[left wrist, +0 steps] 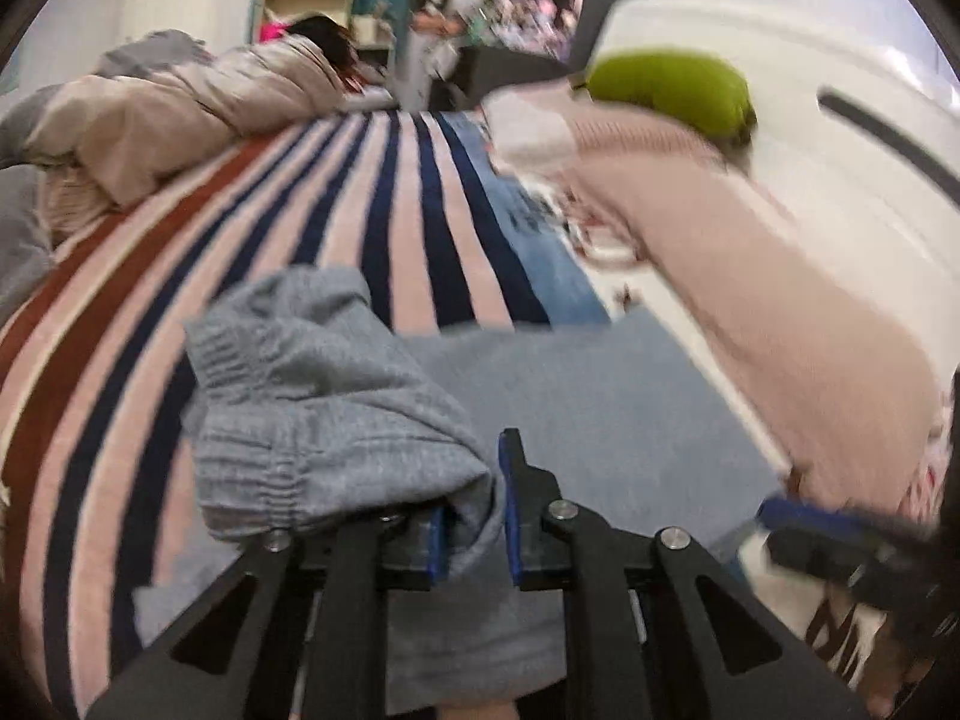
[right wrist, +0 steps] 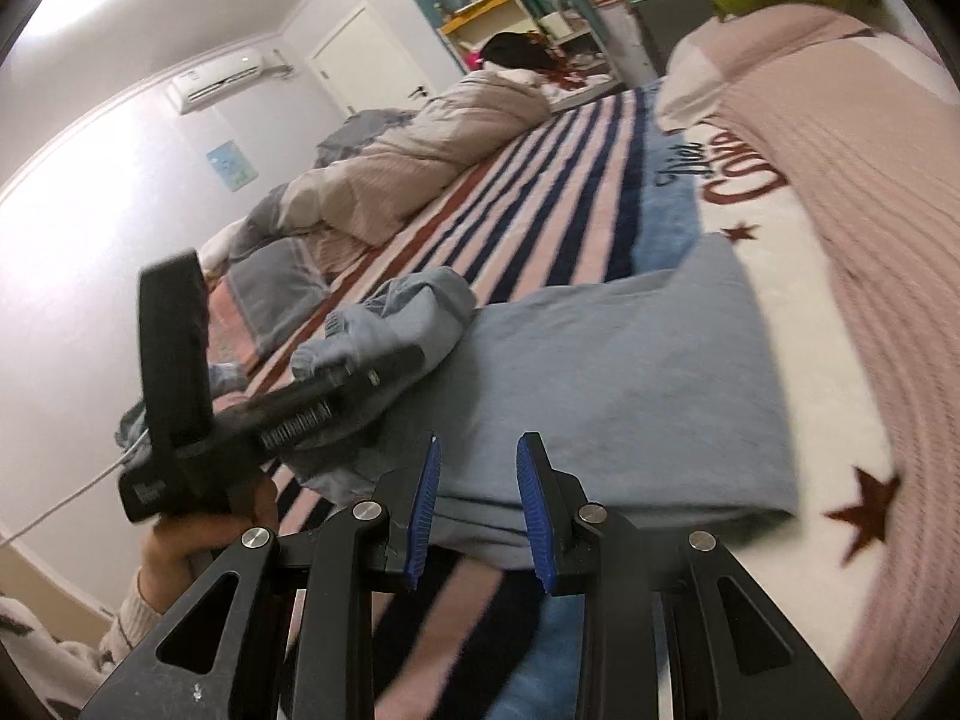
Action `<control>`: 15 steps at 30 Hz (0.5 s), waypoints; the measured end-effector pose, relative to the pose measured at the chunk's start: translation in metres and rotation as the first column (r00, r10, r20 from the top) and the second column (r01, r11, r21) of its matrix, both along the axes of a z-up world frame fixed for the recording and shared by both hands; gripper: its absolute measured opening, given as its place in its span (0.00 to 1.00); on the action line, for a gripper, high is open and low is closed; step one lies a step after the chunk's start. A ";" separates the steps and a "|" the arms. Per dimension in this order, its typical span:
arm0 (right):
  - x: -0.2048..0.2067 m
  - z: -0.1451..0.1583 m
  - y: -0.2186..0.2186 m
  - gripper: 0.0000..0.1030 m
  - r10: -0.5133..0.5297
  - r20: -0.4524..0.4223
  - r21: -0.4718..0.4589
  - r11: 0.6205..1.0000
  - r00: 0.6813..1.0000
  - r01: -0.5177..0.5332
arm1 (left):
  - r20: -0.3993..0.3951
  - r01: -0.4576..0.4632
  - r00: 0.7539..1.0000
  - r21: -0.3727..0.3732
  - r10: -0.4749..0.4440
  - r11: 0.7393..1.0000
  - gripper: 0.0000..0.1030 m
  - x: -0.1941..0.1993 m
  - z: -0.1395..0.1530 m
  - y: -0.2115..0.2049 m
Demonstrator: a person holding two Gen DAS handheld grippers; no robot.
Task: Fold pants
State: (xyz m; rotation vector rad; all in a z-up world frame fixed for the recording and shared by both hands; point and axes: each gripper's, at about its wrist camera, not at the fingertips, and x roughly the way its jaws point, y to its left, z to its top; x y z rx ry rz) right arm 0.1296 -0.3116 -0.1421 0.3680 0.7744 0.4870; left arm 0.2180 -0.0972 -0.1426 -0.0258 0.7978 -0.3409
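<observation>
Grey-blue pants (left wrist: pixel 576 420) lie on a striped bedspread (left wrist: pixel 252 240); they also show in the right wrist view (right wrist: pixel 612 372). My left gripper (left wrist: pixel 474 516) is shut on a bunched part of the pants near the elastic waistband (left wrist: pixel 252 480), with cloth between its blue pads. It also shows in the right wrist view (right wrist: pixel 336 378), holding the bunch up at the pants' left side. My right gripper (right wrist: pixel 477 504) is open, its blue pads astride the near folded edge of the pants without pinching it. Part of it shows at the right of the left wrist view (left wrist: pixel 840 534).
A pink ribbed blanket (right wrist: pixel 840 192) runs along the right side of the bed. A beige and grey duvet (right wrist: pixel 384 180) is heaped at the far left. A green cushion (left wrist: pixel 672 90) sits at the head end. Walls, a door and shelves lie beyond.
</observation>
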 end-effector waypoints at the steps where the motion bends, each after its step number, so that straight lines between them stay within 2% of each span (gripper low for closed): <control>1: -0.001 -0.001 -0.003 0.22 -0.009 -0.006 -0.006 1.000 1.000 0.009 | -0.028 0.026 0.999 0.023 -0.025 0.999 0.22 0.000 -0.007 -0.005; 3: -0.001 -0.004 -0.008 0.22 -0.025 -0.021 -0.015 1.000 0.999 0.025 | -0.057 0.075 0.996 0.019 -0.074 0.997 0.48 -0.004 -0.013 -0.008; 5: 0.000 -0.006 -0.010 0.22 -0.035 -0.032 -0.027 0.999 0.999 0.034 | -0.050 0.103 0.993 0.009 -0.102 0.995 0.54 -0.013 -0.009 -0.004; 7: 0.002 -0.005 -0.009 0.23 -0.038 -0.033 -0.041 0.998 0.999 0.037 | -0.042 0.117 0.992 -0.006 -0.117 0.993 0.55 -0.023 -0.001 0.003; 9: 0.005 -0.001 -0.007 0.29 -0.037 -0.019 -0.044 0.998 0.999 0.037 | -0.021 0.086 0.996 -0.034 -0.087 0.996 0.56 -0.037 0.014 0.019; 11: 0.009 0.003 -0.002 0.29 -0.027 -0.008 -0.052 0.998 1.000 0.027 | -0.004 0.063 0.998 -0.056 -0.063 0.996 0.58 -0.048 0.025 0.034; 13: 0.015 0.008 0.011 0.32 -0.005 0.000 -0.079 0.997 1.000 0.005 | 0.039 0.021 0.999 -0.048 -0.019 0.999 0.61 -0.058 0.037 0.052; 15: 0.021 0.012 0.025 0.42 0.026 0.010 -0.099 0.995 1.000 -0.025 | 0.073 -0.024 0.997 -0.032 0.026 0.999 0.62 -0.065 0.046 0.070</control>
